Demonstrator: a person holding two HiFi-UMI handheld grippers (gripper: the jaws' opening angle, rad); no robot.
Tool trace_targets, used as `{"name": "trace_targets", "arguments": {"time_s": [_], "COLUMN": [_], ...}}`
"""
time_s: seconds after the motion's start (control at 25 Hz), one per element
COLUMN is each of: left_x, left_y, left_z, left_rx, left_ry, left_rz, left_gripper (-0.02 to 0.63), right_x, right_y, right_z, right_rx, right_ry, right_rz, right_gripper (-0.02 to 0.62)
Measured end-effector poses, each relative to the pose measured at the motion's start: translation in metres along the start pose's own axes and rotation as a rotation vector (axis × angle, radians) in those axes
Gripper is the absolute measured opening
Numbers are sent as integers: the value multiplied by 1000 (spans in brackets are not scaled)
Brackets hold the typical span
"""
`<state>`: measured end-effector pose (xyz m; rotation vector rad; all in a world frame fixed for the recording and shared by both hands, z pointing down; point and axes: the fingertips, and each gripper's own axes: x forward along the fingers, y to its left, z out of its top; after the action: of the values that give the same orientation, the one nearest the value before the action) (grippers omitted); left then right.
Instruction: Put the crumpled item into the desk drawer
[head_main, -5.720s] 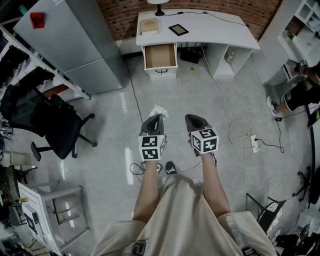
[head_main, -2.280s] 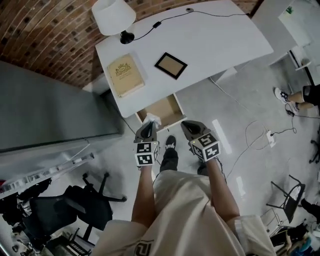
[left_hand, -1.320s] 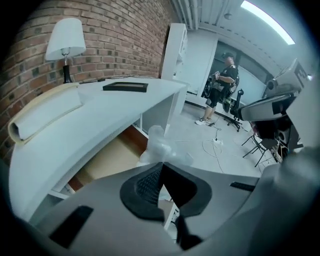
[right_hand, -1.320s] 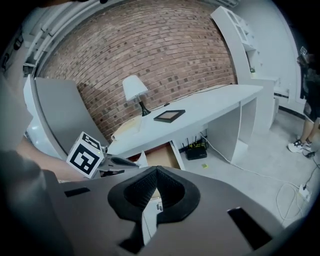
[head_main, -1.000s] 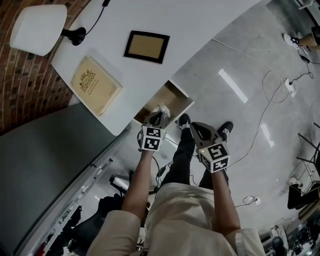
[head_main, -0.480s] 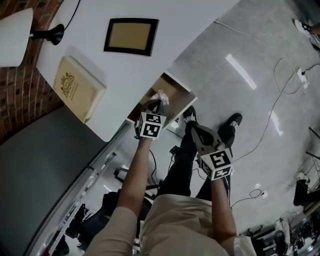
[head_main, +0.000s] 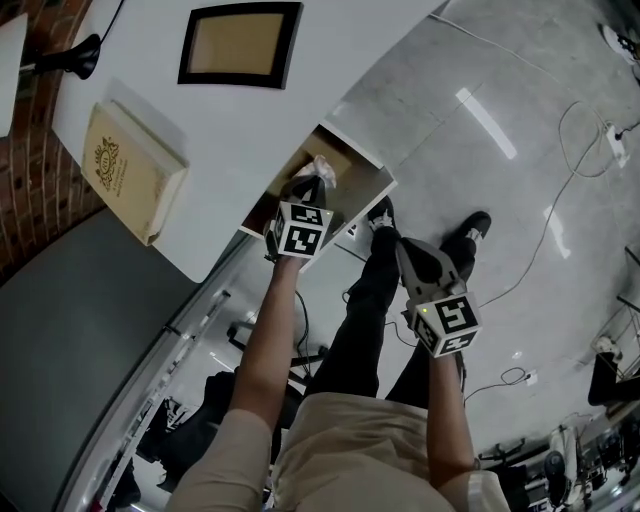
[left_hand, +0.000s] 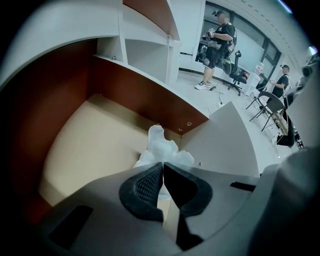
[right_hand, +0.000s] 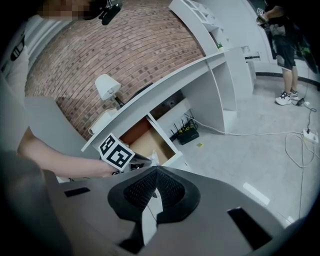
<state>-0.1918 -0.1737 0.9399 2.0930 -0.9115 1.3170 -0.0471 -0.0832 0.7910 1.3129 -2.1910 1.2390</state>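
A white crumpled paper (left_hand: 161, 150) sticks out from the tips of my left gripper (left_hand: 163, 164), which is shut on it. In the head view the same crumpled paper (head_main: 320, 169) and left gripper (head_main: 311, 185) hang over the open desk drawer (head_main: 372, 165). The drawer's tan bottom (left_hand: 95, 145) lies bare below the paper. My right gripper (head_main: 412, 252) is shut on nothing, held back over the floor beside the person's legs. From the right gripper view the open drawer (right_hand: 150, 141) and the left gripper's marker cube (right_hand: 116, 153) show under the white desk.
On the white desk top (head_main: 230, 120) lie a cream book (head_main: 125, 170) and a black-framed picture (head_main: 238, 44); a lamp base (head_main: 70, 55) stands at the left. Cables (head_main: 590, 120) trail on the grey floor. People stand far off (left_hand: 216, 40).
Over the earlier frames the person walked from mid-room up to the desk. In the last second my left gripper moved forward with the paper over the open drawer; the right gripper dropped back.
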Motion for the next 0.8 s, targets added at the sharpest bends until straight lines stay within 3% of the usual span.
{"name": "trace_targets", "arguments": {"time_s": [0.48,0.8], "left_x": [-21,-84], "left_y": [2,-22], "left_z": [19,32], "left_rx": [-50,-95], "left_ry": [-14,-58], "left_rz": [10,-25], "left_gripper": [54,54], "right_x": [1,-22], "right_y": [18,60], "right_z": [18,34], "right_rx": [-30,-176], "right_ry": [21,131], "right_rz": [22,69], "right_gripper": [23,23]}}
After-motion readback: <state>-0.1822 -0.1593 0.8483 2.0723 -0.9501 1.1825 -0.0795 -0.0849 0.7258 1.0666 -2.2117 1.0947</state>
